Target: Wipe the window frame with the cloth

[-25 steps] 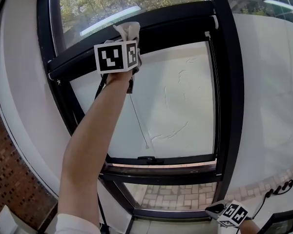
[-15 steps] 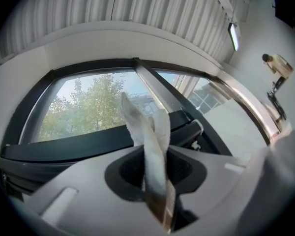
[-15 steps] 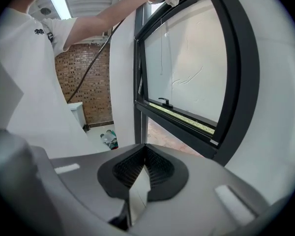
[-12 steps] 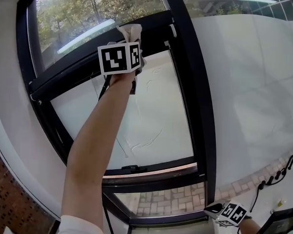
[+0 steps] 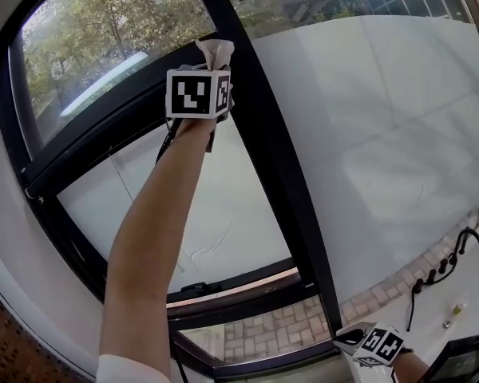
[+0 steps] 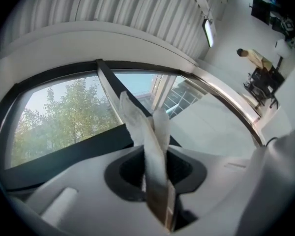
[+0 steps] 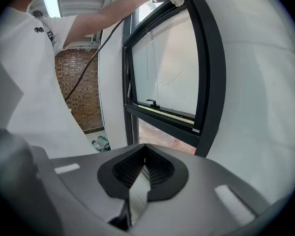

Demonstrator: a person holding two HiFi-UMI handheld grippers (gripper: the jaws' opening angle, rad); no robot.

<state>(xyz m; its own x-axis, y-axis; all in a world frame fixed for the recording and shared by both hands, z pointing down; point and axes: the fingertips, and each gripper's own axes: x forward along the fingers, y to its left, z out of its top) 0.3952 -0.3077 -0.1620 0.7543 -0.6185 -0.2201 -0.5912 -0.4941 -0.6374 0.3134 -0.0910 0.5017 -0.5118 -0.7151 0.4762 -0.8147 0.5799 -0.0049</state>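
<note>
Cloth (image 5: 216, 52) pinched in left claw (image 5: 213, 66), prob. on frame (image 5: 259, 158) (up high).

The cloth (image 5: 215, 53) is a small off-white rag, crumpled. It stands up from the left gripper (image 5: 211, 65), whose jaws are closed on it. Its free end lies against the black window frame (image 5: 265, 159) high up, where the sloping crossbar meets the upright post.
</note>
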